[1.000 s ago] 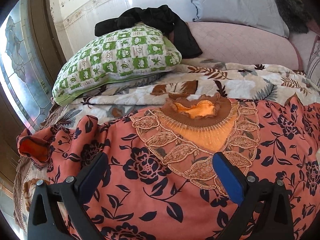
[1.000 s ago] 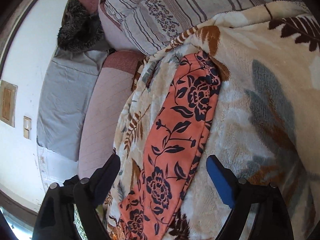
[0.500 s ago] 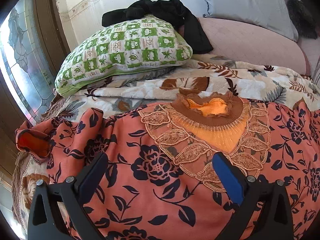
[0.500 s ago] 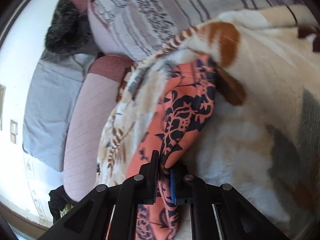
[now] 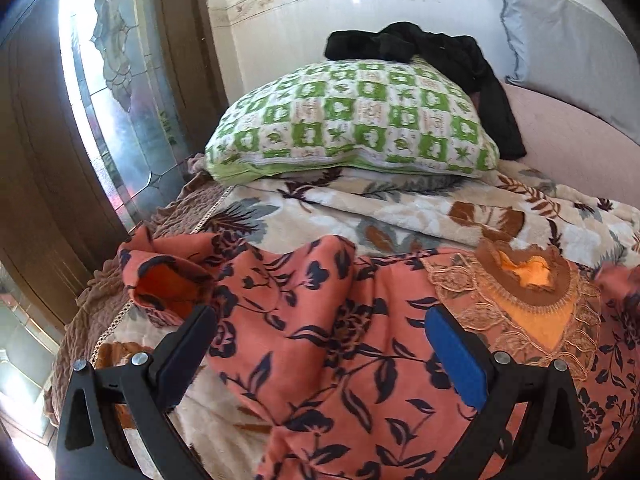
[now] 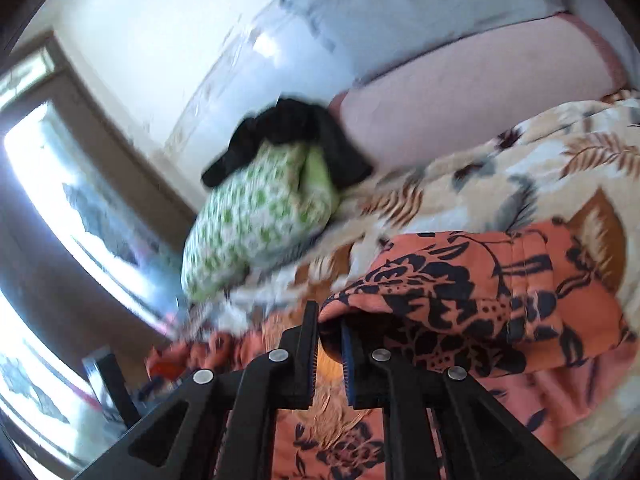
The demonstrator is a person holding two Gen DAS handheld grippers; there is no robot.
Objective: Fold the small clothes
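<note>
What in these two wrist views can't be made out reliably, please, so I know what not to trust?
- Floral garment: its lower part runs off the bottom edge of the left wrist view.
- Right hand-held gripper: whether its pads pinch the sleeve firmly; folded cloth covers the tips in the right wrist view.
- Green pillow and black garment: smeared by motion blur in the right wrist view.
- Dark objects at the right wrist view's lower left: too blurred to identify.

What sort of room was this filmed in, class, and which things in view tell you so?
Most likely a bedroom in a home: a green-and-white checked pillow lies on a bed covered by a cream leaf-patterned fleece blanket, with a grey pillow against the tiled wall.
</note>
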